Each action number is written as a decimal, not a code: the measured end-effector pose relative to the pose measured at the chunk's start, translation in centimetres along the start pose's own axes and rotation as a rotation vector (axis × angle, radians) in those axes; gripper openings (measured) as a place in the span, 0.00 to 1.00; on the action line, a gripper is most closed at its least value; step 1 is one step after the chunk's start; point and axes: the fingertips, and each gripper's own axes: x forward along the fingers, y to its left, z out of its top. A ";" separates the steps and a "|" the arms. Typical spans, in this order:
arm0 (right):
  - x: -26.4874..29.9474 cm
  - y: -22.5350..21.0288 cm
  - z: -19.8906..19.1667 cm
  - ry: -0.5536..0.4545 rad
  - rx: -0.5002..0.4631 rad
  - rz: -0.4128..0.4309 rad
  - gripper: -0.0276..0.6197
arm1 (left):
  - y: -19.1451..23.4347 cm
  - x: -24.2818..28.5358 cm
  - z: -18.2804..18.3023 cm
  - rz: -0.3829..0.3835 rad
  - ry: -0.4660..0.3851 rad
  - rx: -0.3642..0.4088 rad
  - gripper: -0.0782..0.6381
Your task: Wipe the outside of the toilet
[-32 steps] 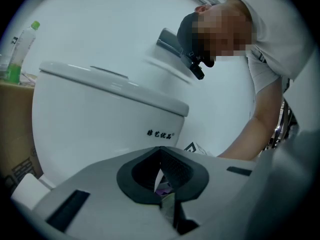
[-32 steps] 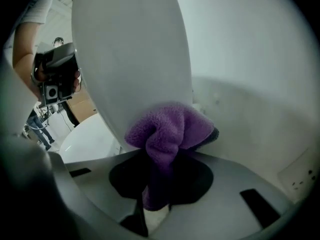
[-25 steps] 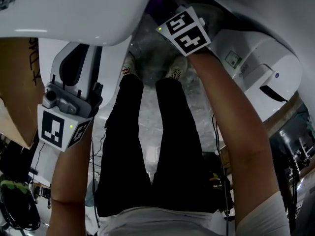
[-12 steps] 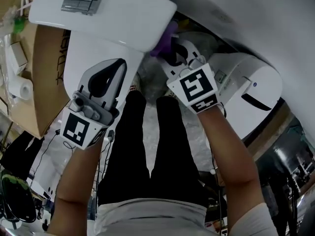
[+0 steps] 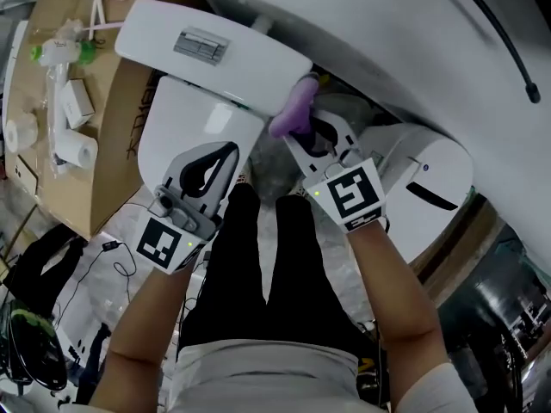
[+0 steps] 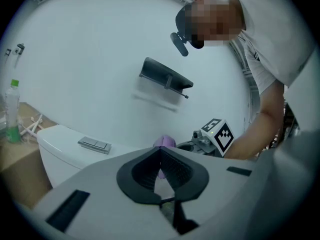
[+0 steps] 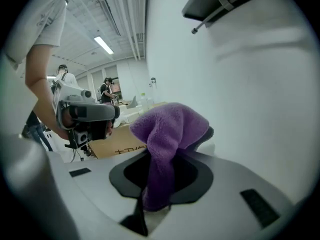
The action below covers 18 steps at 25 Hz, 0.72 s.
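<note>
A white toilet stands ahead, with its tank lid, a chrome flush plate and a closed seat lid. My left gripper hovers over the seat lid, its jaws shut and empty; in the left gripper view the left gripper points at the tank. My right gripper is shut on a purple cloth. The cloth bunches at the tank lid's right end; I cannot tell if it touches. The purple cloth also shows past the left jaws.
A cardboard box left of the toilet carries paper rolls and a bottle. A second white toilet stands at the right. A grey holder hangs on the white wall. The person's black-trousered legs are below the grippers.
The view has pulled back, so the whole tank lid and the box now show. The right gripper's purple cloth has come into sight beside the tank. Both grippers sit closer together.
</note>
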 end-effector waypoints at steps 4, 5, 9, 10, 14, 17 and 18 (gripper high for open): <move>1.3 1.0 0.6 -0.002 -0.040 0.026 0.18 | 0.8 -1.1 -0.7 0.031 0.027 -0.009 0.12; 1.5 1.0 0.5 -0.002 -0.037 0.030 0.18 | 1.0 -1.3 -0.6 0.040 0.018 -0.010 0.12; 1.6 0.1 0.5 -0.005 -0.057 0.034 0.18 | 0.8 -1.5 -0.5 0.042 0.004 -0.016 0.12; 1.6 -0.2 0.6 -0.006 -0.061 0.035 0.18 | 0.8 -1.6 -0.4 0.043 0.006 -0.014 0.12; 1.9 -2.1 1.1 0.003 -0.076 0.024 0.18 | 0.9 -1.4 0.8 0.044 -0.021 -0.019 0.12; 2.2 -5.3 1.3 0.004 -0.065 -0.026 0.18 | 1.0 -1.4 1.1 0.053 -0.019 -0.014 0.12; 2.4 -6.4 1.5 0.001 -0.060 -0.044 0.18 | 1.1 -1.6 1.0 0.060 -0.011 -0.008 0.12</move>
